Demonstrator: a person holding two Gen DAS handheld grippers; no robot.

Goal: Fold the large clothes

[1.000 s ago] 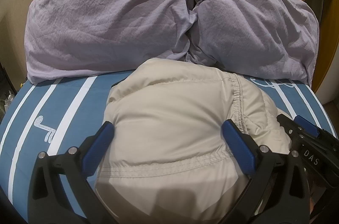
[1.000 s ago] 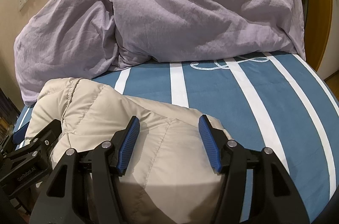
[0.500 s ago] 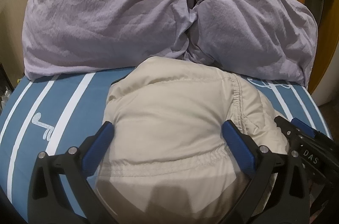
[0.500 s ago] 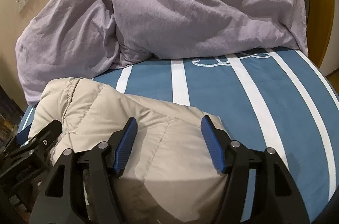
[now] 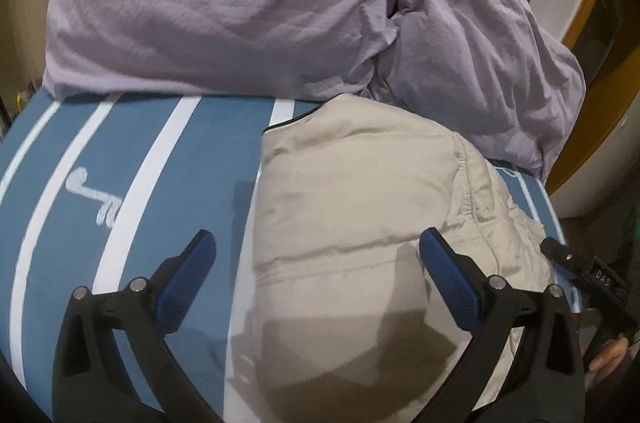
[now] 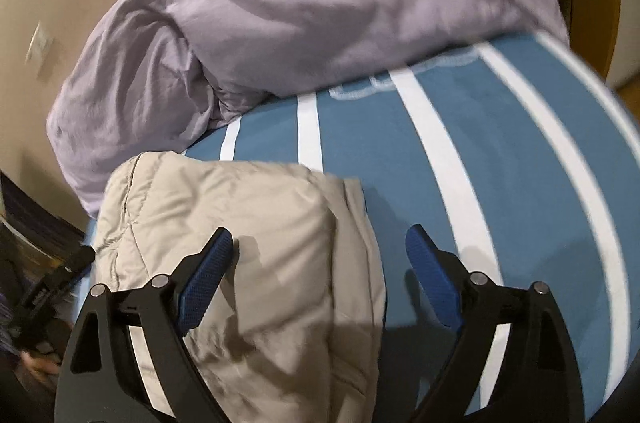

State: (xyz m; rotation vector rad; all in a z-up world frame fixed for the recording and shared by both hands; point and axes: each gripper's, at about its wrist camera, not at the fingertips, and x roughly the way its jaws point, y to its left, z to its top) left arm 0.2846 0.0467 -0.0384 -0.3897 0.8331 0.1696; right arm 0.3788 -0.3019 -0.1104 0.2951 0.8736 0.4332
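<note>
Right wrist view: the right tool (image 6: 320, 279) has just been spread wide, both tools released above the folded beige down jacket (image 6: 248, 223), suggesting the fold is finished.

Folded jacket (image 5: 360, 191) on bed (image 5: 160, 163), front; duvet heap (image 5: 240, 3) behind, touching jacket.

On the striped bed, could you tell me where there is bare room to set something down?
Bare striped bedspread lies to the right of the folded beige jacket, and another patch on its left. The far end is crowded with the rumpled lilac duvet.
</note>
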